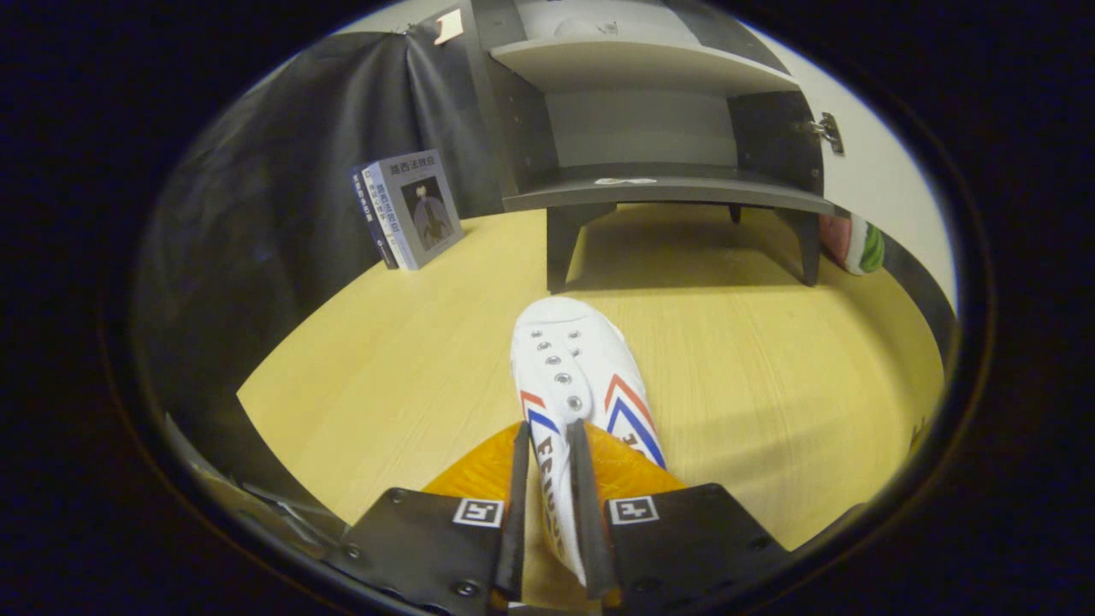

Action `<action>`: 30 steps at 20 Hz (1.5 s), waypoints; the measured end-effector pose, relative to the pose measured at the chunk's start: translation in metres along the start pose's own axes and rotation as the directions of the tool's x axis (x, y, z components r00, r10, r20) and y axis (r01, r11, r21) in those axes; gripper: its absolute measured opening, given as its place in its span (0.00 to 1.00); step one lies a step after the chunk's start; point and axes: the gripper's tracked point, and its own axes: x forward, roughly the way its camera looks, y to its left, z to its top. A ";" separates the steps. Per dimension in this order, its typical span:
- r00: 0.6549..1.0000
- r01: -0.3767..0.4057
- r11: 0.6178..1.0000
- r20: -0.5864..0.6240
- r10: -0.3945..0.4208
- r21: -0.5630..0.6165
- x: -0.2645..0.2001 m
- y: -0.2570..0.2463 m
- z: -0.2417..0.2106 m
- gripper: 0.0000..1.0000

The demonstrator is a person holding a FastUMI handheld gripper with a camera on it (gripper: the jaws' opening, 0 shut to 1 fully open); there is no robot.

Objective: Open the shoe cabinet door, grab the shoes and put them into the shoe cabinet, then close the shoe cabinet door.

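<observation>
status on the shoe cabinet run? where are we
Done: the shoe cabinet stands open, its shelves showing and the hinge exposed on the right wall. In hand: the gripper is shut on the white shoe, fingers pinching its side wall, toe pointing at the cabinet, still over the wooden floor. Left: place the shoe on a shelf, then close the door.

The gripper (547,445) hides the shoe's (573,368) heel.

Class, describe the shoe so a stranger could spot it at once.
Start at the open dark cabinet standing on the wooden table. In front of it lies a white shoe, its side wall pinched in the gripper. Its red and blue chevron stripes mark it out.
</observation>
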 end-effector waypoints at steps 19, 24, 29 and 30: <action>0.992 -0.121 0.905 0.029 0.119 0.409 -0.018 0.036 0.038 0.02; 0.996 -0.083 0.942 -0.013 0.093 0.326 -0.014 0.039 0.019 0.02; 0.998 -0.059 0.967 -0.014 0.065 0.248 -0.008 0.044 -0.003 0.03; 0.998 -0.063 0.965 -0.002 0.066 0.254 -0.007 0.045 -0.003 0.03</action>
